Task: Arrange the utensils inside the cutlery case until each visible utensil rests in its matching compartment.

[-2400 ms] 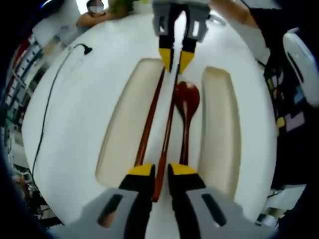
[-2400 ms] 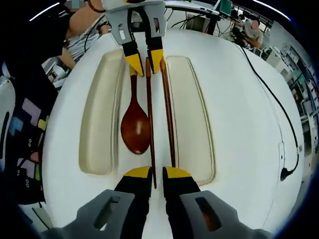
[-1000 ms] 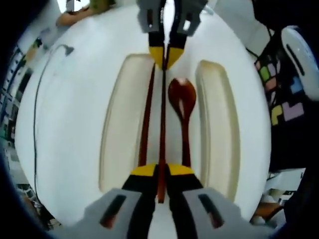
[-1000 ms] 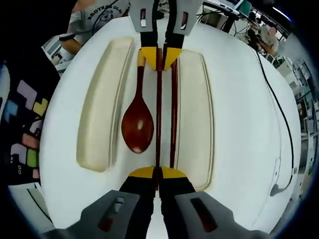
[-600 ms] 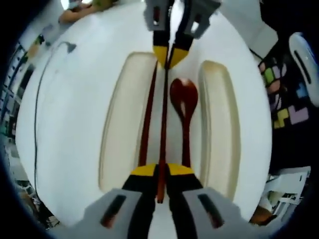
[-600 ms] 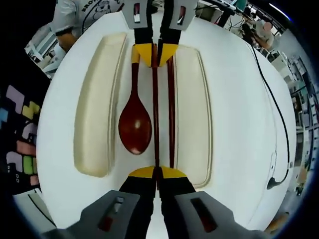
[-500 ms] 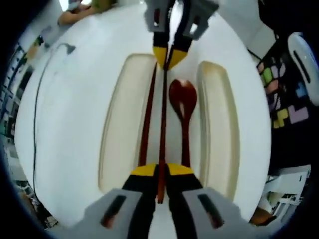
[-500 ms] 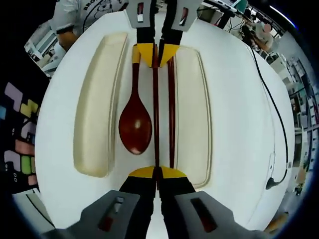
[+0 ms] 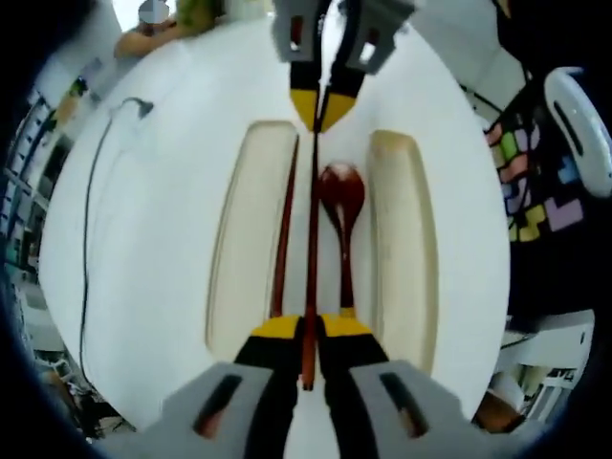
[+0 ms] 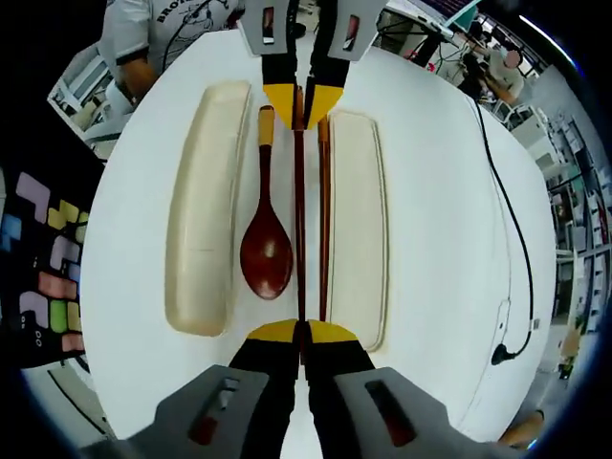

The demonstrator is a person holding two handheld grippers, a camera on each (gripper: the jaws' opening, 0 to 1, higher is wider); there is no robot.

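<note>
Chopstick (image 10: 299,215), slim dark red-brown wood, clamped by both tongs.

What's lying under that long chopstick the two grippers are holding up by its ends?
Under the held chopstick is bare white table, between the second chopstick and the spoon. The chopstick's ends are covered by the jaws of both grippers.
</note>
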